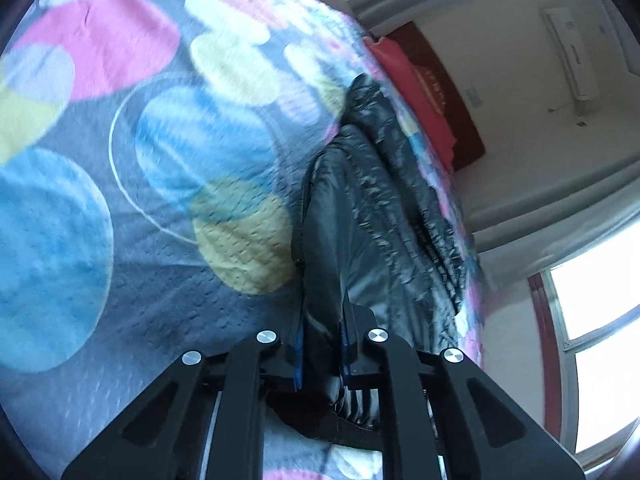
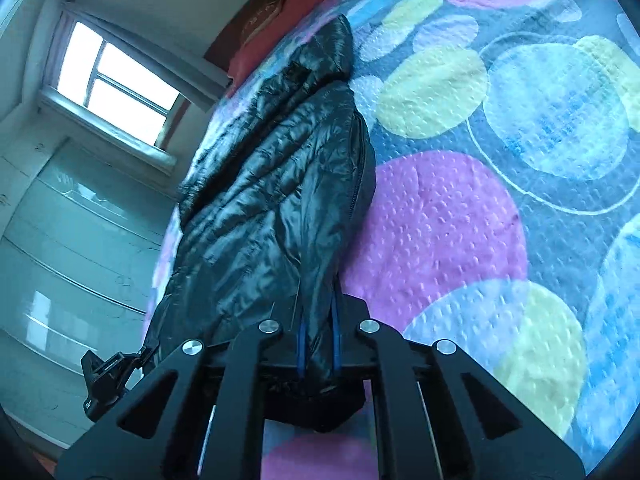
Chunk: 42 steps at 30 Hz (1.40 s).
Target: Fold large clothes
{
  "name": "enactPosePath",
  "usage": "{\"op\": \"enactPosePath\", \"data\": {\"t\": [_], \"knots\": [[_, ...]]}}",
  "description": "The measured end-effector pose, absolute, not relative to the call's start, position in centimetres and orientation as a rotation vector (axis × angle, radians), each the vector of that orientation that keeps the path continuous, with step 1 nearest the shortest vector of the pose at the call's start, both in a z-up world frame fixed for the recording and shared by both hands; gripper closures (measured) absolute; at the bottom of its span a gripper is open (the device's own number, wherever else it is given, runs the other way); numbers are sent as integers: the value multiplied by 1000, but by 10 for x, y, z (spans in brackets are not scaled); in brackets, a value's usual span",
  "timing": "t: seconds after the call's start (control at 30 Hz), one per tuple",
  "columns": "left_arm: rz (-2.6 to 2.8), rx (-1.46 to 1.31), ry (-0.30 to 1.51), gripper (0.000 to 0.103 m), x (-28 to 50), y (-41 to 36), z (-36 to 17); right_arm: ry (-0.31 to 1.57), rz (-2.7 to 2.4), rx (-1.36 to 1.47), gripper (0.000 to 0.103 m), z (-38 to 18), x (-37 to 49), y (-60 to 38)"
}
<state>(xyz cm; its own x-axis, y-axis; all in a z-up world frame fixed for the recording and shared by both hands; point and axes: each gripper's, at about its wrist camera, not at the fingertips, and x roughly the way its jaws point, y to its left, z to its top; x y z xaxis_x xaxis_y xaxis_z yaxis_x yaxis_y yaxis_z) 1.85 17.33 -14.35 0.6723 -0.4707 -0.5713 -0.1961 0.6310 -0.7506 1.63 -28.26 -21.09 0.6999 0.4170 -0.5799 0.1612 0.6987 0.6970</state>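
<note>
A shiny black hooded puffer jacket (image 1: 368,208) lies lengthwise on a bedspread (image 1: 120,160) printed with pink, blue and yellow circles. In the left wrist view my left gripper (image 1: 322,344) is shut on the jacket's near hem, with black fabric bunched between the blue-edged pads. The right wrist view shows the same jacket (image 2: 272,184), hood at the far end, near the left side of the bedspread (image 2: 480,200). My right gripper (image 2: 320,332) is shut on a fold of the near hem. A black gripper body (image 2: 106,376) sits at the jacket's lower left corner.
A red pillow (image 1: 432,92) and a dark headboard lie at the far end of the bed. A wall air conditioner (image 1: 568,52) and a window (image 1: 592,300) are beyond the bed edge. Pale wardrobe doors (image 2: 80,240) and a window (image 2: 116,80) stand to the left.
</note>
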Motion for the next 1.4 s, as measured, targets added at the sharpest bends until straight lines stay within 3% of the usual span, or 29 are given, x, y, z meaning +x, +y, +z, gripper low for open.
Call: {"op": "enactPosePath", "data": {"t": [0.43, 0.87, 1.13, 1.4], "knots": [[-301, -881, 746, 92, -22, 178, -64, 691, 284, 801, 95, -144, -37, -281], [-308, -894, 712, 92, 146, 156, -50, 569, 319, 824, 95, -98, 95, -298], [-248, -827, 836, 92, 250, 120, -98, 669, 236, 879, 95, -146, 211, -307], [-245, -762, 903, 88, 282, 111, -136, 760, 177, 911, 95, -197, 256, -315]]}}
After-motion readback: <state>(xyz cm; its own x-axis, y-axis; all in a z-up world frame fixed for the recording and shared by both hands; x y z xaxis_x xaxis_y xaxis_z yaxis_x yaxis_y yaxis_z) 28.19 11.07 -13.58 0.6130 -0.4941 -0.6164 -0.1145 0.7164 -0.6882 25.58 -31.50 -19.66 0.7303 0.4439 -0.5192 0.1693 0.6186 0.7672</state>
